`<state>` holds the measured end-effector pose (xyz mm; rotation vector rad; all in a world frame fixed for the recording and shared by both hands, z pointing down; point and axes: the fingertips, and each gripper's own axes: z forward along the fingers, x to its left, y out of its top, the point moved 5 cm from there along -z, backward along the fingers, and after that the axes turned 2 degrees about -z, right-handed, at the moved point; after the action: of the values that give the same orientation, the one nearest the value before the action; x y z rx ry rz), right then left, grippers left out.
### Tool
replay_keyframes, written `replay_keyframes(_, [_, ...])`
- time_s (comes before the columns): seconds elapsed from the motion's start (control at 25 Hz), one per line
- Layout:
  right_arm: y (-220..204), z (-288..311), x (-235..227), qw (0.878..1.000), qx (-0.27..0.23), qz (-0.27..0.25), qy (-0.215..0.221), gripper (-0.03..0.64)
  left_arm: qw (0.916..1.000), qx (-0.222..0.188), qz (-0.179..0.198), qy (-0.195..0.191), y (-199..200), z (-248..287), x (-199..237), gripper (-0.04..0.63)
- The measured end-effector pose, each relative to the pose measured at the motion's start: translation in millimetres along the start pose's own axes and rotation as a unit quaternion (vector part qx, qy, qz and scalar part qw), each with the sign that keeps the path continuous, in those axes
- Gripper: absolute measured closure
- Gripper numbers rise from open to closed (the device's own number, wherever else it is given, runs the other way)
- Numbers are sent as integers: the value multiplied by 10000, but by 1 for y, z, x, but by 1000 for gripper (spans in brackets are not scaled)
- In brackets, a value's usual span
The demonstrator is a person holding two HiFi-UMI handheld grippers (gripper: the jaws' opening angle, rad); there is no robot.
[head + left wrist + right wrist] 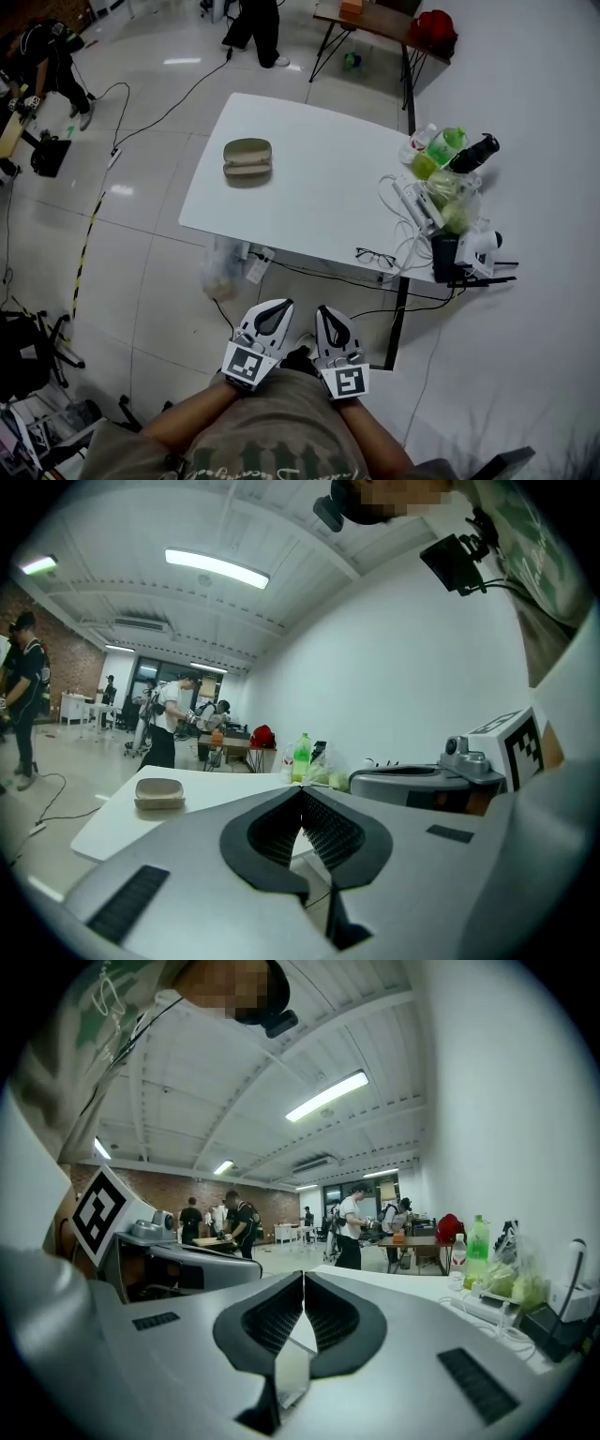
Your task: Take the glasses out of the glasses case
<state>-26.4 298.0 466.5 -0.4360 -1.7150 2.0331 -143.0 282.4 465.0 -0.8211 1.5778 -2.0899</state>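
Now the case (247, 161) lies on the white bench (309, 187), toward its far left part, its two halves together. Glasses (375, 256) rest at the bench's near edge, toward the right, well apart from the case. A clutter of bottles (448, 145) and cables (398, 194) crowds the bench's right end. The left tool (275, 305) and right tool (328, 311) hang side by side off the bench's near side, close to the person's body, touching nothing on it. Each tool's jaws are pressed together with nothing between them.
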Motion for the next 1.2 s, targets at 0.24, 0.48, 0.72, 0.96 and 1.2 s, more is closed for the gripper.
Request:
replay_keyframes(0.24, [3, 5, 0, 9998, 82, -158, -93, 604, 9999, -27, 70, -94, 5, 0, 12, 588])
replay_keyframes(0.48, [15, 10, -3, 9988, 72, -467, -159, 604, 9989, -260, 367, -156, 22, 8, 13, 588])
replay_keyframes(0.72, [31, 21, -2, 9973, -103, -708, -186, 604, 9970, -474, 554, -257, 34, 6, 19, 588])
replay_keyframes(0.96, [34, 30, 9, 9973, -206, -683, -146, 604, 9973, -390, 598, -158, 28, -5, 31, 588])
replay_keyframes(1.2, [30, 37, 27, 9979, -6, -645, -22, 604, 9977, -278, 596, -165, 20, -23, 35, 588])
